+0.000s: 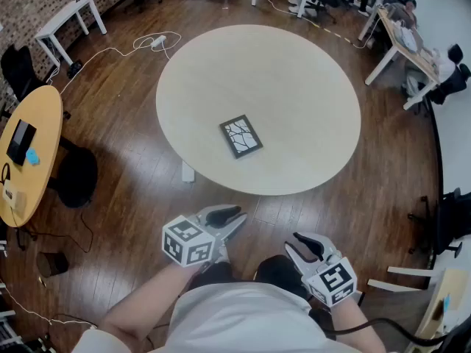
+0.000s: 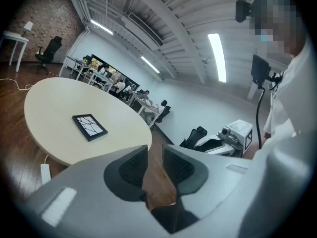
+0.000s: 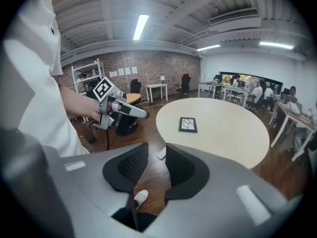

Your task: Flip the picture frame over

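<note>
Jaws on both grippers stand narrowly apart, only wooden floor (image 1: 132,123) showing between them. Left gripper (image 1: 237,219) and right gripper (image 1: 293,243) hang close to the person's body, tipped downward, short of the round table (image 1: 294,79). Black picture frame (image 1: 241,136) lies flat there, picture side up, well apart from both.

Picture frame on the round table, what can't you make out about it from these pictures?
- Back of the picture frame: hidden in all views; it lies face up on the round table.
- Its black-and-white pattern: too small everywhere to tell artwork from cracked glass.
- Any stand or hanger: underneath, unseen.
</note>
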Available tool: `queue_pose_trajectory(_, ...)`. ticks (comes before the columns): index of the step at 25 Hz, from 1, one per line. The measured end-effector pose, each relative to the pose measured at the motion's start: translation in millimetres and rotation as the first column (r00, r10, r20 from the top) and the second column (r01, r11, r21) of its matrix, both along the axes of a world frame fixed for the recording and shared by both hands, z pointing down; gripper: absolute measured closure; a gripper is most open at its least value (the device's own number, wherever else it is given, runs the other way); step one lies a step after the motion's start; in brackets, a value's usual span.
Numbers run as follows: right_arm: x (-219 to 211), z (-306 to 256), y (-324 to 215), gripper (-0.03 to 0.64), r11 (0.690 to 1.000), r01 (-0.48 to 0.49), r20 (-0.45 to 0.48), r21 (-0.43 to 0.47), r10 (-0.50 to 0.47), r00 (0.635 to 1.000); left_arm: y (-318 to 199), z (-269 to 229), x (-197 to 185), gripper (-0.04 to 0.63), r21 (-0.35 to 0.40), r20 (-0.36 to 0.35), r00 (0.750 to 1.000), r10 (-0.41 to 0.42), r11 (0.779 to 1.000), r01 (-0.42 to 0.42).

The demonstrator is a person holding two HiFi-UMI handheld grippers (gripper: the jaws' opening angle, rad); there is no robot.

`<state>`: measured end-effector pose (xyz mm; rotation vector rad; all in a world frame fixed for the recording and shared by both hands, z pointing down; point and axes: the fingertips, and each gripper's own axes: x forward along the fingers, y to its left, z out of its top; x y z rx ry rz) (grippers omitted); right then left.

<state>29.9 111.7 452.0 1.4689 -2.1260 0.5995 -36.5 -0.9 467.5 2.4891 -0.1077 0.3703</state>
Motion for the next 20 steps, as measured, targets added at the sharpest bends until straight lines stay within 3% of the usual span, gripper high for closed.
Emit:
queue_pose_trajectory(4,35,-4,-41,0.503,0.999,0.043,-0.008,0.012,-0.043,0.999,-42,5,45,0.506,-0.018,0.01,0.998,-0.055,0.998,0.056)
queue_pose_trajectory(8,77,1,-84,0.503,0.995,0.098,-0.015,0.011,-0.098,0.995,-80,21,90,0.501,0.011,0.058,0.993,-0.107,0.994,0.107)
queue_pose_trajectory(12,107,1,-131,0.503,0.979,0.201,0.012,0.021,-0.201,0.98,-128,57,119,0.488,0.007,0.171,0.954,-0.245,0.969,0.247)
queue_pose_trajectory(14,117,-2,-148,0.506,0.962,0.272,0.021,0.016,-0.272,0.962,-150,79,126,0.472,0.013,0.25,0.909,-0.334,0.94,0.341)
queue_pose_trajectory(16,129,-1,-156,0.506,0.939,0.344,0.019,-0.005,-0.344,0.939,-169,99,130,0.464,0.044,0.329,0.844,-0.425,0.899,0.435)
queue_pose_trajectory(20,170,9,-168,0.508,0.925,0.378,0.06,-0.039,-0.375,0.925,-194,137,124,0.439,0.16,0.482,0.667,-0.568,0.806,0.57)
